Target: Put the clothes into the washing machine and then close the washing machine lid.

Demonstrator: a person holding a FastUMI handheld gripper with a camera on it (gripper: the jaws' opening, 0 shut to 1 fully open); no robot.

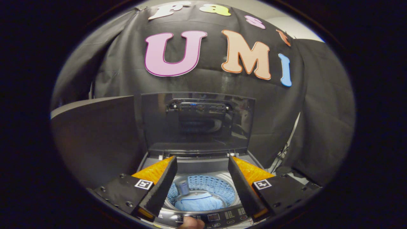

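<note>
A top-loading washing machine (203, 165) stands just ahead of me with its dark glass lid (197, 122) raised upright against the booth wall. Light blue clothes (199, 201) lie inside the drum, below and between my fingers. My gripper (202, 163) hangs above the drum opening, open, with nothing between its fingers. The machine's control panel (219, 218) runs along the near rim under my fingers.
A fingertip of a person (190, 223) touches the near edge of the control panel. A dark grey panel (95, 136) stands to the left of the machine. Cables (283, 152) hang down behind the machine on the right.
</note>
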